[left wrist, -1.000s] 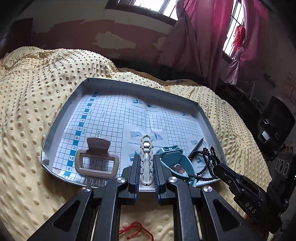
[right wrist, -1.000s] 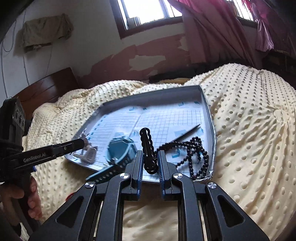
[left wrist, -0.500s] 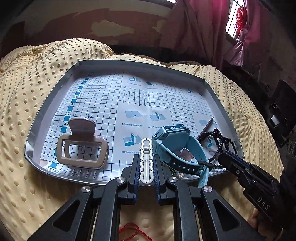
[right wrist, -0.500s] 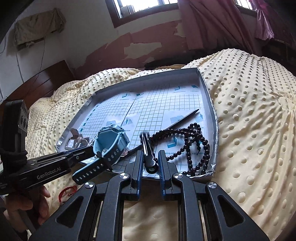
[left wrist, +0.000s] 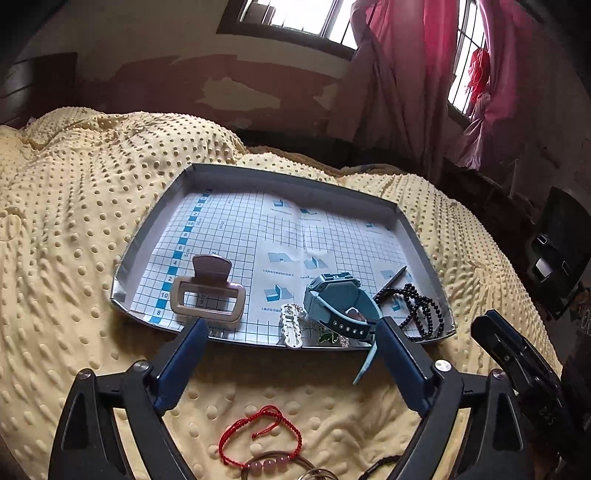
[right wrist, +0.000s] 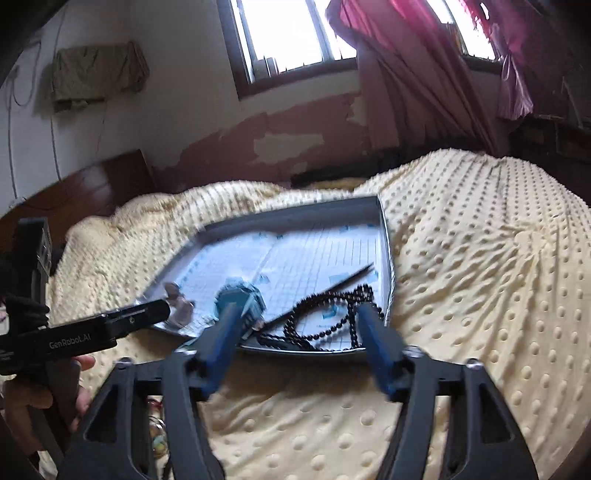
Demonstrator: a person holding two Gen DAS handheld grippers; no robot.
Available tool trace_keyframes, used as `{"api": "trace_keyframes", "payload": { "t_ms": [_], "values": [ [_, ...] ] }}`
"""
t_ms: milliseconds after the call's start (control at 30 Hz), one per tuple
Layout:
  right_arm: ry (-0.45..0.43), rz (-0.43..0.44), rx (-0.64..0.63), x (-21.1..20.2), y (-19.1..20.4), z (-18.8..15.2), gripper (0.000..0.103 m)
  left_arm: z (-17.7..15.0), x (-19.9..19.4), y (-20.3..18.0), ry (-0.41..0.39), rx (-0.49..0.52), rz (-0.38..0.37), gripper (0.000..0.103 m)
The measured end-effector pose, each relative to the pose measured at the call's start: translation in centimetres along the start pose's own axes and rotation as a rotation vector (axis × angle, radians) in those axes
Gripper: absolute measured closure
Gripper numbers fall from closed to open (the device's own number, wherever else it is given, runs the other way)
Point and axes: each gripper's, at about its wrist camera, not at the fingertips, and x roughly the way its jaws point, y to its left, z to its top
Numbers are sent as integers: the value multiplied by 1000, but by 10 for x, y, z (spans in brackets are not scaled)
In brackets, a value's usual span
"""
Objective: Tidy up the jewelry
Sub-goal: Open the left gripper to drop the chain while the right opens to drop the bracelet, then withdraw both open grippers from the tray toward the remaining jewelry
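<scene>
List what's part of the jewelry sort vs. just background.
Job: tray, hair claw, white clip, blue watch, black bead strand, red cord bracelet, pink bead bracelet.
Background: blanket, curtain, window.

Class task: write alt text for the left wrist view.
The open left gripper hovers at the near edge of a grid-lined tray holding a hair claw, white clip, blue watch and black beads.
</scene>
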Motion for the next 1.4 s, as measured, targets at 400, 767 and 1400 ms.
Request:
{"api": "trace_keyframes", "payload": {
  "t_ms": [400,767,1400],
  "values": [
    [-219,54,-108,-100,34,4,1,-30,-130,-13,-317,67,36,0],
    [-223,121,-162,-164,58,-37,1,-77,-196,-14,-397,86,40,0],
    [18,55,-27,-150,32,-77,1,-150,-178,31,-214,81,101,0]
  ]
}}
